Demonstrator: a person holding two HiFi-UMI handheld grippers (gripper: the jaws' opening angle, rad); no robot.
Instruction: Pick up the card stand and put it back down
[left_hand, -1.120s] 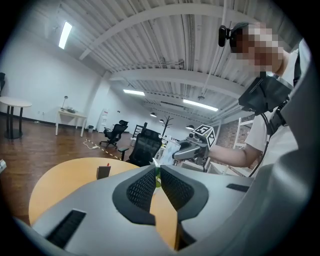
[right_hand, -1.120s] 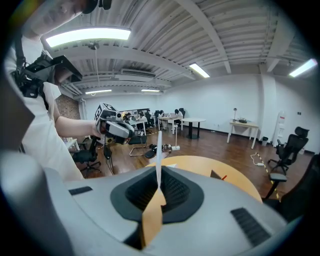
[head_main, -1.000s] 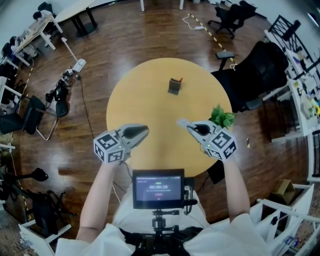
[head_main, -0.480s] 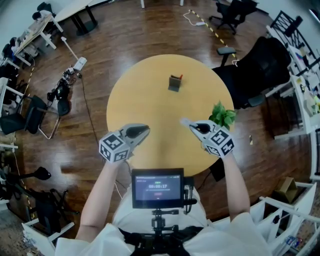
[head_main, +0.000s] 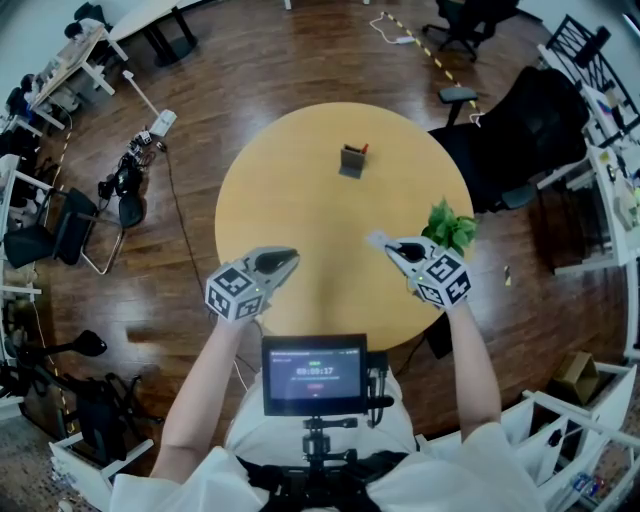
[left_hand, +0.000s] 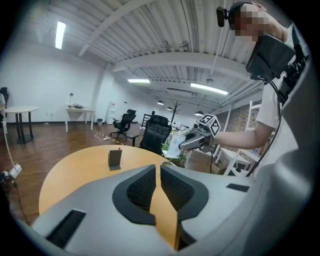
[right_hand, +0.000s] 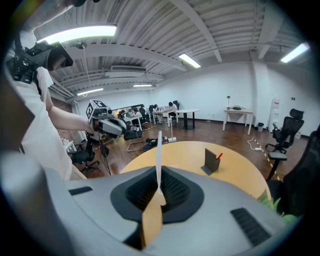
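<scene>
- the card stand (head_main: 351, 160) is standing upright on the far half of the round surface (head_main: 290, 190), well apart from both tongs and straight ahead of them, a little to the right of the middle.
- the right tongs (head_main: 384, 243) are lying nearer to it than the left tongs (head_main: 288, 258); the stand is sitting up and slightly left of the right one.
- the stand's broad back panel is running roughly left to right in the head view, so i am judging that the tongs should be closing across its thin depth.
- the right tongs are pressing shut on a thin white card (right_hand: 159, 150), which is sticking up edge-on between them.
- the left tongs are almost fully closed, showing only a narrow slit, and are holding nothing, so they seem the freer ones for the pick.
- the stand is looking dark grey, stiff and flat-sided, with a small foot in front and a tiny red tip (right_hand: 218, 156) on top.
- the surface is showing smooth, pale wood; a leafy green plant (head_main: 447, 228) is sitting by its right edge.
</scene>
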